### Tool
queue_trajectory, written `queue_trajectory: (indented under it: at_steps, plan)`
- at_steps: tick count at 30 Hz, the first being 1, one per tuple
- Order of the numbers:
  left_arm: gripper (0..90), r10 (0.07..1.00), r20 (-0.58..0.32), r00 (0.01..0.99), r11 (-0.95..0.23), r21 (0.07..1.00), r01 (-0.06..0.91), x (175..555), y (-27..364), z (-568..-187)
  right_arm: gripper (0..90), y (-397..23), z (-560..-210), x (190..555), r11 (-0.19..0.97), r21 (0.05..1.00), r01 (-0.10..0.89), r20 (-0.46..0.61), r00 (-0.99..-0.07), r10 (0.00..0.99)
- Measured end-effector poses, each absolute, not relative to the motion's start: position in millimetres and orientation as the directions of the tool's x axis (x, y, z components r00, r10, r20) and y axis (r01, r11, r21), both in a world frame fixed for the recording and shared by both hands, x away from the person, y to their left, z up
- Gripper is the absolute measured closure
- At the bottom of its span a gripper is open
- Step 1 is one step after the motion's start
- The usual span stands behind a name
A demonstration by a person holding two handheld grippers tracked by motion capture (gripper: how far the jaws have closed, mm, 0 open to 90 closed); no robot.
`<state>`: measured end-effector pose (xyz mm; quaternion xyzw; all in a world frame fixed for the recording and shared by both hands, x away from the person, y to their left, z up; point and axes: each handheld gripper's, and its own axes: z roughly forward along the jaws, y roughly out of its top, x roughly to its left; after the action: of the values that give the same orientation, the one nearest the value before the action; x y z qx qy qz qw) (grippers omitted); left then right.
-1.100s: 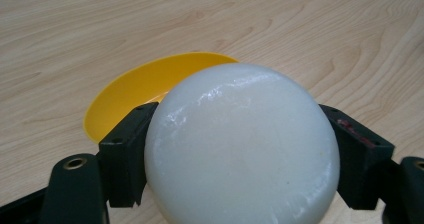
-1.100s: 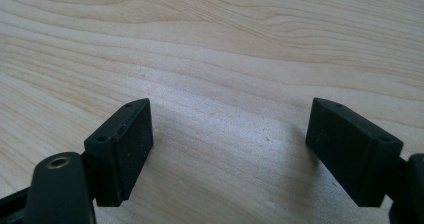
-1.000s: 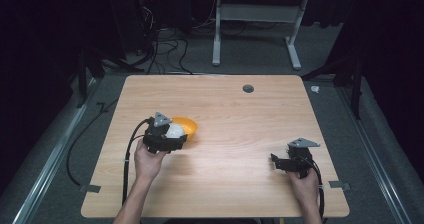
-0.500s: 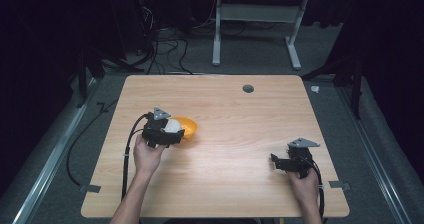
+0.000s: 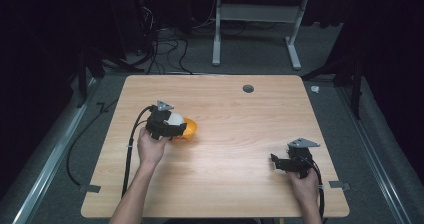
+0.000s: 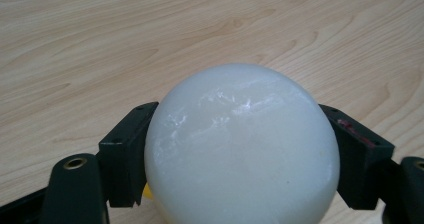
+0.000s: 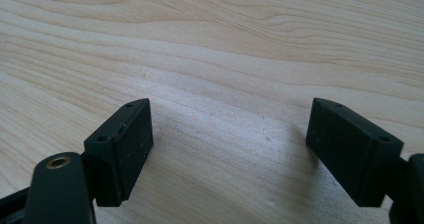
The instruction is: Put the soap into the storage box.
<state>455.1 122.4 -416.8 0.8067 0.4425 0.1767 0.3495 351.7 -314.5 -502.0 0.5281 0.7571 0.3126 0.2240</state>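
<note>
In the high view the left gripper (image 5: 172, 124) sits over the left half of the wooden table (image 5: 240, 149), held by the person's left hand (image 5: 150, 146); its jaws are clamped on a white ball (image 5: 175, 118), and just beside and partly under it lies an orange bowl (image 5: 191, 129) — the ball appears to hang over the bowl's near-left rim, though whether it touches the bowl cannot be told. In the left gripper view the ball (image 6: 242, 146) sits squarely between the two black jaws, each pressed against its side; its surface is pale, slightly glossy, with faint scuffs near the top; a sliver of yellow-orange peeks out below it at the left.

The right gripper (image 5: 277, 164) rests low near the table's right front corner, well apart from the ball and bowl, held by the right hand (image 5: 304, 186); in the right gripper view its jaws stand wide apart with bare wood grain between them — holding nothing.

A small dark round hole (image 5: 248, 88) marks the table's far edge.
</note>
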Motion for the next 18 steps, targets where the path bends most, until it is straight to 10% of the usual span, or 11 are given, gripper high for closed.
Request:
queue_trajectory:
  at_steps: [18]
  plan:
    - [24.2, 0.85, -0.002, 0.527, -0.387, 0.677, 0.626, 477, 109, -437, 19.8, -314, -502, 352, 0.245, 0.709, 0.661, -0.007, -0.341, 0.94]
